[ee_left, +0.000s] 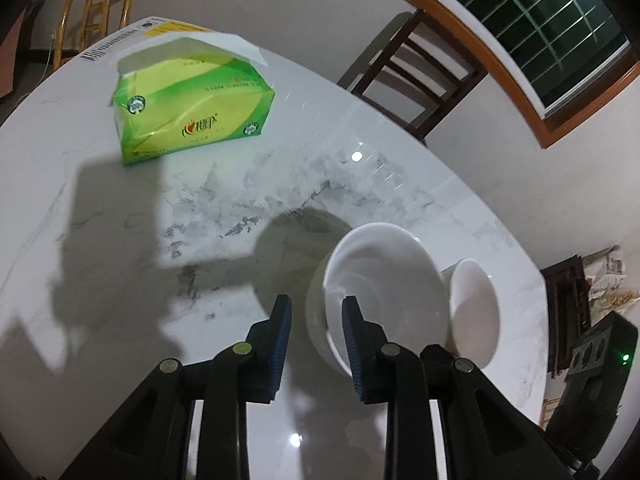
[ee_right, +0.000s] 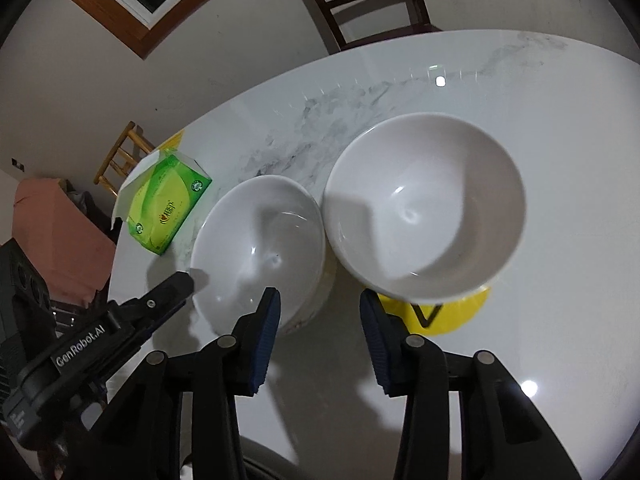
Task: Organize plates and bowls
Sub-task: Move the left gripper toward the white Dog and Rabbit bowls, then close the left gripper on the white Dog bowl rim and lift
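My two claws, left (ee_left: 316, 312) and right (ee_right: 320, 308), hang released (nothing gripped) over two white bowls (ee_right: 260, 240) (ee_right: 424, 208) side by side mid-tabletop (ee_right: 560, 280).

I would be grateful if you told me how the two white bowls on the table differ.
The left bowl sits directly on the marble table; the right bowl covers a yellow sticker. The right bowl looks larger in the right wrist view. Both are white, glossy, upright and empty.

Both tongs tilt steeply downward, side by side: the left gripper (ee_left: 316, 314) with jaws slightly parted and empty, the right gripper (ee_right: 318, 308) just beside it, jaws apart, gripping nothing.
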`<state>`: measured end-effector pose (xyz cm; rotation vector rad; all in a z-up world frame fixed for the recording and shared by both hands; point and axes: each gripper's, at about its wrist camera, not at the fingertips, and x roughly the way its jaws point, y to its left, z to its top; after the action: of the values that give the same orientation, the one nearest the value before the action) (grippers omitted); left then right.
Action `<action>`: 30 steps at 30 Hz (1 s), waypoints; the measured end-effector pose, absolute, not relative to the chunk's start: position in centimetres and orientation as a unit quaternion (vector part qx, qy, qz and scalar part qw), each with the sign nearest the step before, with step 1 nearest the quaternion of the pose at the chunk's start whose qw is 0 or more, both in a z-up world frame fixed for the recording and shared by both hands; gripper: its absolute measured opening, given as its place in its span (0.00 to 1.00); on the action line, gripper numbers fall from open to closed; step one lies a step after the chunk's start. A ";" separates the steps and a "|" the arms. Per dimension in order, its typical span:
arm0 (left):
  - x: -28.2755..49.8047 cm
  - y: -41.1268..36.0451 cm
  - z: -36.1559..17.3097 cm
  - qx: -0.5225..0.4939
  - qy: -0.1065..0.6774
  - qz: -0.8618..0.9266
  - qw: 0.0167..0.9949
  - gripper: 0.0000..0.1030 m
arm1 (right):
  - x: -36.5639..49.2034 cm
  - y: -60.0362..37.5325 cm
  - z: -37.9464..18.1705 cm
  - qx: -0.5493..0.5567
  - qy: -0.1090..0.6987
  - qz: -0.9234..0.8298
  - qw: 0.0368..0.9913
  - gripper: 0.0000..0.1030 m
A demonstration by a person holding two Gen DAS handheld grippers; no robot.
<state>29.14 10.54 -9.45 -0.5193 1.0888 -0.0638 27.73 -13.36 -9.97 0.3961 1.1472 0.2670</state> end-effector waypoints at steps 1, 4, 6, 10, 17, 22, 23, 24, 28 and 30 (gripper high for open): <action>29.3 10.5 -9.7 -0.244 0.514 -0.029 0.822 0.26 | 27.9 -13.3 -10.2 0.186 0.540 0.124 0.811 0.35; 29.8 10.1 -10.1 -0.234 0.520 -0.025 0.821 0.26 | 28.5 -12.8 -10.7 0.181 0.544 0.122 0.810 0.33; 30.1 9.9 -10.3 -0.226 0.522 -0.026 0.822 0.26 | 28.8 -12.6 -11.0 0.182 0.547 0.122 0.808 0.31; 30.4 9.5 -10.7 -0.214 0.524 -0.022 0.824 0.22 | 29.3 -12.5 -11.2 0.185 0.546 0.121 0.808 0.28; 30.6 8.6 -10.8 -0.186 0.527 -0.023 0.829 0.13 | 29.3 -12.5 -11.8 0.193 0.552 0.129 0.801 0.22; 30.0 8.2 -10.6 -0.175 0.527 -0.021 0.831 0.13 | 29.2 -12.4 -11.7 0.182 0.552 0.128 0.803 0.21; 29.8 8.2 -10.5 -0.170 0.526 -0.022 0.833 0.13 | 29.1 -12.4 -11.7 0.180 0.553 0.128 0.803 0.21; 29.7 8.1 -10.4 -0.167 0.526 -0.022 0.834 0.13 | 29.0 -12.4 -11.7 0.180 0.554 0.130 0.802 0.21; 28.8 8.0 -9.7 -0.160 0.521 -0.022 0.838 0.13 | 28.2 -12.6 -11.5 0.179 0.554 0.134 0.802 0.21; 28.4 7.8 -9.3 -0.156 0.517 -0.023 0.841 0.13 | 27.7 -12.7 -11.3 0.178 0.553 0.137 0.802 0.21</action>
<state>28.37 7.85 -9.29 -0.3292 1.0929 -0.0476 27.73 -12.69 -11.29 0.3808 1.1857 0.2935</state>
